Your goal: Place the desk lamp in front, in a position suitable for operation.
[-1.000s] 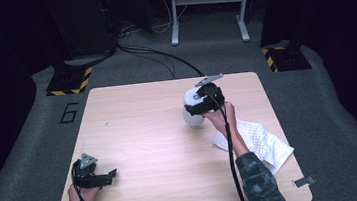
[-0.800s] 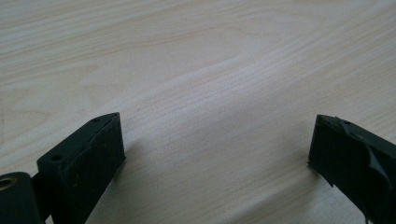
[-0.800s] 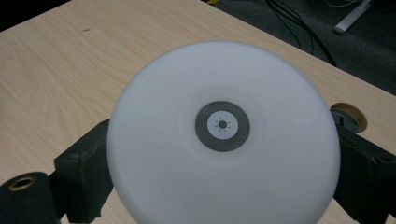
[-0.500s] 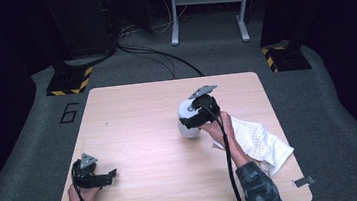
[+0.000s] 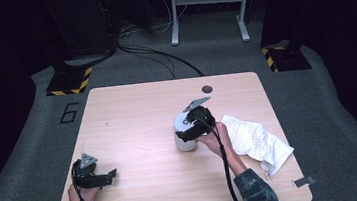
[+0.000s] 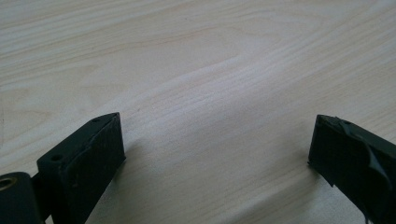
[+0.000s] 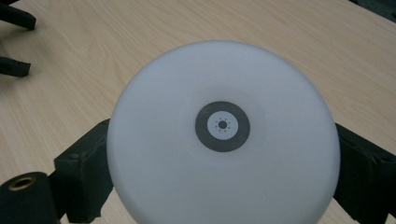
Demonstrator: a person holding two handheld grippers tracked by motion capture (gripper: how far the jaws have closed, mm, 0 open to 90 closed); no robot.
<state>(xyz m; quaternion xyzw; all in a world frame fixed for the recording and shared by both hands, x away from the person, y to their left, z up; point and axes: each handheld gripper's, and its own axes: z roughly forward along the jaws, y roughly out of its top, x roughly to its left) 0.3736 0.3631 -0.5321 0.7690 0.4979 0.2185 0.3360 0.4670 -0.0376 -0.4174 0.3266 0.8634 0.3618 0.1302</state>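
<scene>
A white cylinder (image 5: 184,136) with a grey ring on its flat top (image 7: 222,125) stands upright near the table's middle, right of centre. My right gripper (image 5: 192,129) is shut on it, one black jaw on either side of its body. Whether its base touches the wood I cannot tell. At the front left, my left gripper (image 5: 110,176) rests low over the table with its jaws wide apart and only bare wood (image 6: 217,140) between them. That open gripper (image 7: 15,42) also appears in the top left corner of the right gripper view.
A crumpled white waffle cloth (image 5: 257,141) lies on the table just right of the cylinder and my right hand. A small dark round spot (image 5: 207,88) sits near the table's far edge. Cables and stand legs (image 5: 207,7) occupy the floor beyond.
My right gripper has carried the white cylinder from the back right of the table toward the person and slightly left. The left gripper has stayed still.
</scene>
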